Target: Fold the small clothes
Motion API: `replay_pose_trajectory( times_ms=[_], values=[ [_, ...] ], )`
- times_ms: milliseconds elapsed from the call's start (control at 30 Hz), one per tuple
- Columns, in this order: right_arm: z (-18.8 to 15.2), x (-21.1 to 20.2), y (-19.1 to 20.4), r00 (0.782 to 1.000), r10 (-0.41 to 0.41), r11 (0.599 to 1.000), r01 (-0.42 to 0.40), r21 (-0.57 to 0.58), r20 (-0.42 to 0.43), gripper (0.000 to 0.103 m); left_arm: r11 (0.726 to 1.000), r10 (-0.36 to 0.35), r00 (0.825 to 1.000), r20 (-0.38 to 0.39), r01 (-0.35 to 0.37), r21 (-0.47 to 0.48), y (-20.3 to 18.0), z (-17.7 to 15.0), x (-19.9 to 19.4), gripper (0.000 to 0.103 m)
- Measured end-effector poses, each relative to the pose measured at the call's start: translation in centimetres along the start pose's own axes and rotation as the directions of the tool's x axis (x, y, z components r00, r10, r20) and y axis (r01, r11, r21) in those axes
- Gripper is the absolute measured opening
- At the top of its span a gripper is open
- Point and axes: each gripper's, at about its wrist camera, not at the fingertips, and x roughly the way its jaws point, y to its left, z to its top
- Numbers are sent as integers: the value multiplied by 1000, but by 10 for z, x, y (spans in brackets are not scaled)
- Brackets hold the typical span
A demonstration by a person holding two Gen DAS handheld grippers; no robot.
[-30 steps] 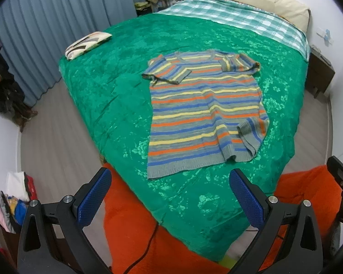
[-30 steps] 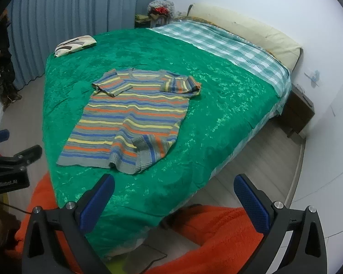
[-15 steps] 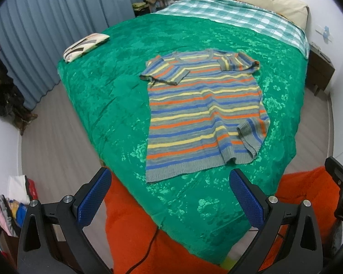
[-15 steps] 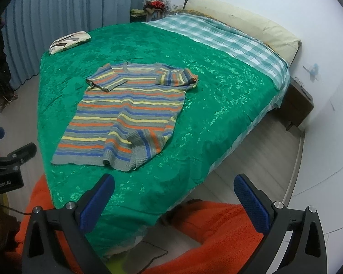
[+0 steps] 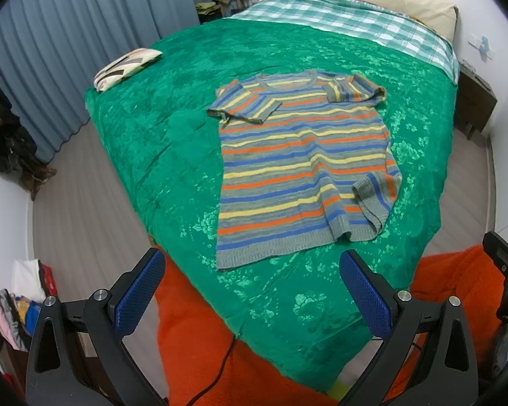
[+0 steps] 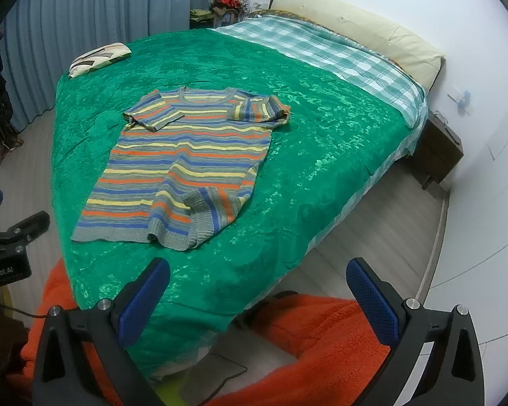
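A striped knit short-sleeved top (image 5: pixel 298 165) (image 6: pixel 186 162) lies flat on the green bedspread (image 5: pixel 159 128) (image 6: pixel 321 128), neck toward the headboard. Both sleeves are folded inward, and its near right hem corner (image 5: pixel 376 196) (image 6: pixel 213 209) is turned over onto the body. My left gripper (image 5: pixel 252 287) hangs open above the bed's near edge, short of the hem, holding nothing. My right gripper (image 6: pixel 259 291) is open too, over the bed's near corner and the floor, to the right of the top.
A folded patterned cloth (image 5: pixel 127 67) (image 6: pixel 98 58) lies at the bed's far left corner. A checked sheet (image 5: pixel 348 20) and cream pillow (image 6: pixel 362 27) are at the head. Orange fleece of the person (image 5: pixel 199 338) (image 6: pixel 321 335) fills the foreground. A dark nightstand (image 6: pixel 440 149) stands on the right.
Both views have shifted slightly; the top sits a little lower and more left in the right wrist view. Both grippers stay open and the top has not been touched.
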Motion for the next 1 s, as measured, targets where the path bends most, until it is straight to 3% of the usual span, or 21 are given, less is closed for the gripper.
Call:
replay_pose_trajectory(
  times_ms=[1000],
  values=[
    [-2,-3,4,1000,-13,1000,13,-19,-1,103,1000,0,1000,3,0,1,2,-4,-2,103]
  ],
)
